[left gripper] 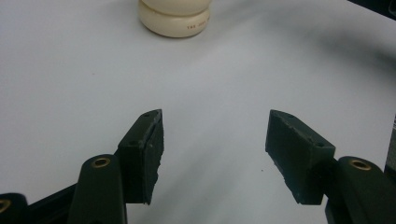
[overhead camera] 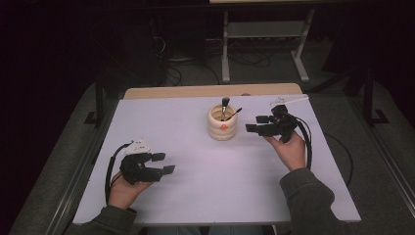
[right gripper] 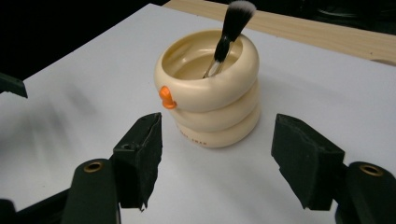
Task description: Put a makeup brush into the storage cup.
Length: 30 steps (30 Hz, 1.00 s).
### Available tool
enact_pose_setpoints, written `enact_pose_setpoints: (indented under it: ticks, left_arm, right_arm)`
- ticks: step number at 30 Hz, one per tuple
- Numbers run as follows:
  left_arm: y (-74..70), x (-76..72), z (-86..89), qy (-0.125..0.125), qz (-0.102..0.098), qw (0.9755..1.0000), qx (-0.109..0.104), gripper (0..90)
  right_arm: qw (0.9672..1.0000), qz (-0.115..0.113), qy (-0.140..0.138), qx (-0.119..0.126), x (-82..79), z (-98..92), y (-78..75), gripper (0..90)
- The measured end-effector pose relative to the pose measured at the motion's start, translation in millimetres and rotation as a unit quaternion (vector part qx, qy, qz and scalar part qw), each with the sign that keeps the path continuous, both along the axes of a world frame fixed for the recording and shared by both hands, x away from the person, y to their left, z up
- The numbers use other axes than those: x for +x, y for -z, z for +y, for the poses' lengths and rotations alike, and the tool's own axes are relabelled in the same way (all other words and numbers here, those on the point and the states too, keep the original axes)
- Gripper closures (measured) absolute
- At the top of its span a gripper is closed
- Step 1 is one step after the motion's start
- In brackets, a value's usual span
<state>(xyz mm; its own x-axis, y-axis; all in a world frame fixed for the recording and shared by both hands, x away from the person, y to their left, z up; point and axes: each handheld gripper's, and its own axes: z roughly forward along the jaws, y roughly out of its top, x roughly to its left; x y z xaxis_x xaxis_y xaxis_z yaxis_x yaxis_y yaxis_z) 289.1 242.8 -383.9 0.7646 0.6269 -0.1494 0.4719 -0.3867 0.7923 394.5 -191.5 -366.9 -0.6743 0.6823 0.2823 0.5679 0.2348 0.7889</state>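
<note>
My left tool (overhead camera: 163, 163) sits low over the near left part of the desk (overhead camera: 195, 196), its jaws apart with nothing but bare white surface between them. In the left gripper view the pads (left gripper: 147, 154) stand wide, and the base of the cup (left gripper: 175, 18) shows far ahead at the top edge, well apart from this tool.

My right tool (overhead camera: 257, 123) is held just to the right of the cup (overhead camera: 222, 123), pointing at it from the side. Its jaws are also apart and clamp nothing. In the right gripper view the cup (right gripper: 210, 93) stands upright on the desk ahead of the two pads (right gripper: 142, 154), near them but not touching either one.

The cup is cream, shaped like three stacked rings, with a small orange knob (right gripper: 166, 97) on the side that faces my right tool. It stands near the middle of the desk towards the far edge. A brush (right gripper: 229, 32) leans inside it, bristles up, black with white tips, handle down in the cup. From above, a second thin dark stick (overhead camera: 234, 113) also pokes out of the cup towards the right; I cannot tell what it is.

A wooden strip (overhead camera: 195, 91) runs along the desk's far edge.
</note>
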Motion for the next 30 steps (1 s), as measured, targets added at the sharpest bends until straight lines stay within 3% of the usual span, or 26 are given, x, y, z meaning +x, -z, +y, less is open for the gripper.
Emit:
enact_pose_setpoints:
  ticks: [30]
  left_arm:
    - [3.4,0.7,3.9,-0.005,0.001,1.0,0.0,33.1]
  right_arm:
    - [0.9997,-0.013,-0.006,-0.018,-39.2,-11.2,16.6,29.9]
